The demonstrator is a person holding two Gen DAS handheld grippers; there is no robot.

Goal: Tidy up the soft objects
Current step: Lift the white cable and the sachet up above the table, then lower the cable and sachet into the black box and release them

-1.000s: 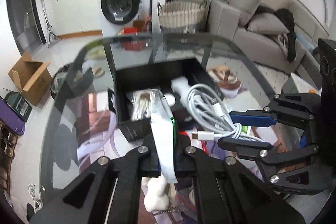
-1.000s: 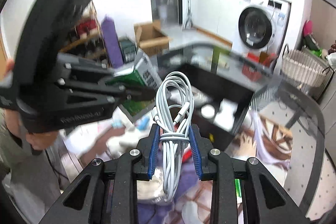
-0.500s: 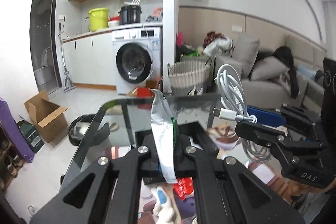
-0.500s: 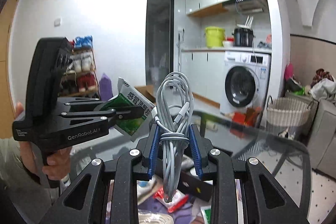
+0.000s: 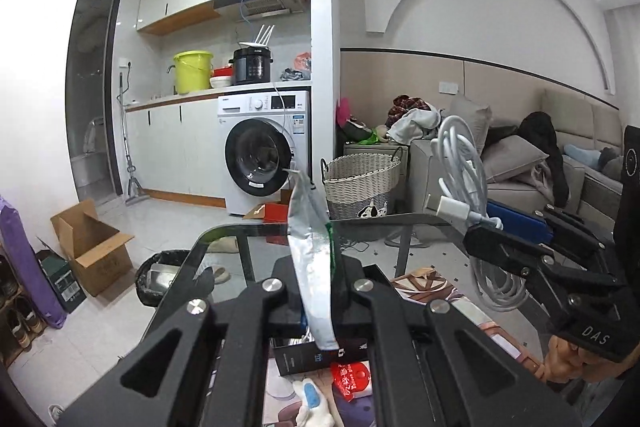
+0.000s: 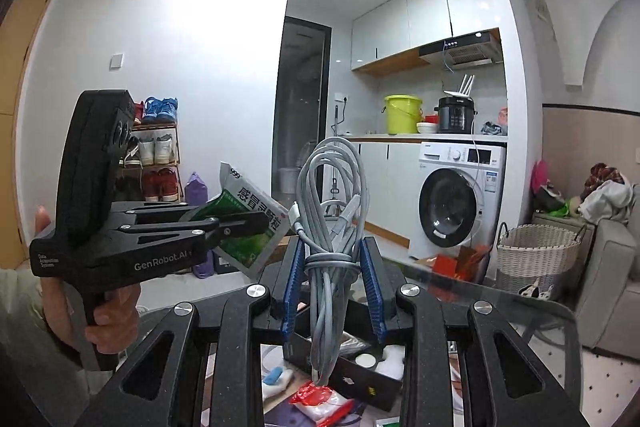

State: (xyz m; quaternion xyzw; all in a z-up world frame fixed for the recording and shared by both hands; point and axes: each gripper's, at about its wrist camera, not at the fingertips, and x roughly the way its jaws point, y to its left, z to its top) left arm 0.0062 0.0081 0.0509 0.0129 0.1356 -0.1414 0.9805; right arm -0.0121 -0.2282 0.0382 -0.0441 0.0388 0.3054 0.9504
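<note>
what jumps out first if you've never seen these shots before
Two held things fill the foreground: a coiled white charging cable pinched upright in the right tool, and a green and silver sachet clamped in the left tool, both raised above the glass table. Behind them, a white washing machine stands under a lime-yellow bucket.

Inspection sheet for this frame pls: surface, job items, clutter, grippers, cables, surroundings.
Surface: glass table, edge visible below both grippers.
Job's things: green sachet and coiled white cable, both held up off the table; open black box below.
Clutter: red packet, small white-and-blue item on table.
Grippers: left gripper shut on the sachet; right gripper shut on the cable.
Cables: only the held coil.
Surroundings: washing machine, wicker basket, cardboard box.
</note>
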